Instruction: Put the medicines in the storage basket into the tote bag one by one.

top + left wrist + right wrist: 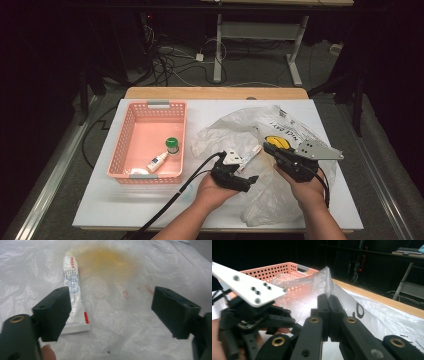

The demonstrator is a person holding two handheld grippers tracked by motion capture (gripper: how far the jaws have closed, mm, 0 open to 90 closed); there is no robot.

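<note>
Item one, the small white tube [75, 293]: it lies flat on the crumpled plastic bag [280, 125], cap end away from my left gripper [110, 312], crimped end nearest it, close by my left-hand jaw and inside the gap but not pressed by either pad. I read that gripper as open, its jaws standing wide apart with the tube loose between them, so the tube rests on the film under its own weight. Item two, the bag itself: thin, translucent, spread over the right half of the white table [100, 200], with a yellow object [277, 142] showing at its mouth and a yellow blur behind the film in the left gripper view. Item three, my right gripper [329, 298]: jaws closed tight on a pinch of the bag's film, which peaks above the tips; I judge this hold is there to keep the bag lifted and its mouth open while the other hand works on the contents. Item four, the pink basket [150, 106] at the left of the table, well apart from the bag, already holding a green-capped jar [172, 145] and a small white bottle [157, 162] lying on its side; I take it as the likely receiving container. Both of my hands sit near the front edge, cables trailing off to the left.
</note>
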